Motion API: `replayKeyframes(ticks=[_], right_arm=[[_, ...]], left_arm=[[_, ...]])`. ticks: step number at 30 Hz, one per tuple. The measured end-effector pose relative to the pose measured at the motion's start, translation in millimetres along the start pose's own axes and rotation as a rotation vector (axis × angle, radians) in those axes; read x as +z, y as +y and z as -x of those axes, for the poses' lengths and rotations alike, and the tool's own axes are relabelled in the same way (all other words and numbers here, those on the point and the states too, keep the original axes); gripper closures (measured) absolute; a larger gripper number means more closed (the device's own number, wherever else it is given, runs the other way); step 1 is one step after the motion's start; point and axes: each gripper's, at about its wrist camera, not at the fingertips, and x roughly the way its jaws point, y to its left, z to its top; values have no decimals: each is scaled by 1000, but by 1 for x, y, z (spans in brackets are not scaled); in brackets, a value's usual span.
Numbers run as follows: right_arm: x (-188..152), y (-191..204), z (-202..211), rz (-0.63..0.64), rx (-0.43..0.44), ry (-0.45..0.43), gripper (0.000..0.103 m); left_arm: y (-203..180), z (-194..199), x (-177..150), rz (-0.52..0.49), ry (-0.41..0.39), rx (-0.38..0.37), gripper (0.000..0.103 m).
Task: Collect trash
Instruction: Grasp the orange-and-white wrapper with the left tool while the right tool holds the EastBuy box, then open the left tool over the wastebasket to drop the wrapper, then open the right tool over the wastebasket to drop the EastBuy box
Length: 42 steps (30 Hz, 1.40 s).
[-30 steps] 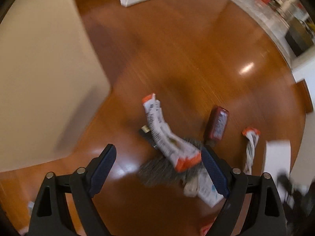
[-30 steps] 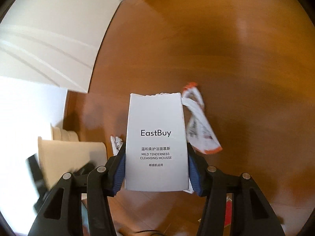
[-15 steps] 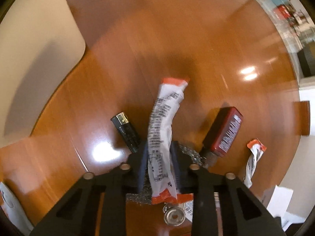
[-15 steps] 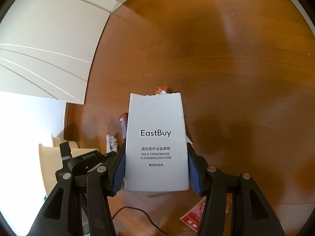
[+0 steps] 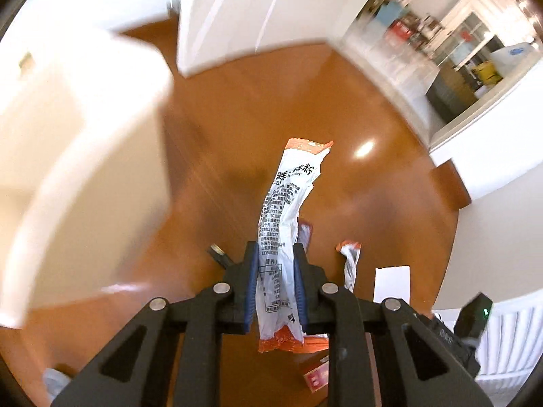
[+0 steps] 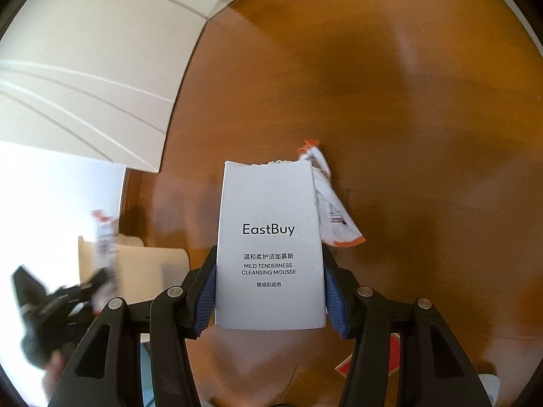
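My left gripper [image 5: 275, 271] is shut on a long white and orange snack wrapper [image 5: 288, 210] and holds it upright above the wooden floor. My right gripper [image 6: 269, 271] is shut on a white EastBuy carton [image 6: 269, 237], held off the floor. The carton also shows in the left wrist view [image 5: 392, 283]. A second white and orange wrapper [image 6: 334, 217] lies on the floor behind the carton. The left gripper [image 6: 68, 298] with its wrapper [image 6: 103, 234] shows blurred at the left of the right wrist view. A cream bin [image 5: 78, 169] stands close at the left.
A twisted white and orange wrapper [image 5: 349, 261], a dark red packet [image 5: 304, 234], a black battery [image 5: 217, 252] and a red packet [image 5: 317, 378] lie on the floor. White cabinet doors [image 5: 237, 10] stand behind. A red scrap [image 6: 346, 368] lies under my right gripper.
My left gripper closed on the wrapper, then lifted it off the floor and tilted up toward the room. My right gripper kept hold of the carton and shifted slightly.
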Motion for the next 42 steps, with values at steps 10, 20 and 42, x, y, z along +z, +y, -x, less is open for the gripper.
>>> replayKeyframes(ticks=[10,20,42], right_arm=[[-5,130,88,286,4,-26,46],[-31,276,122,515,-25,25,46],[-150,443,-109,599,-143,267,45]], left_arm=[[123,82,60,152,-86,215,76],[132,169,50,194,-66,209,24],[184,261,7,219,-194,239,24]])
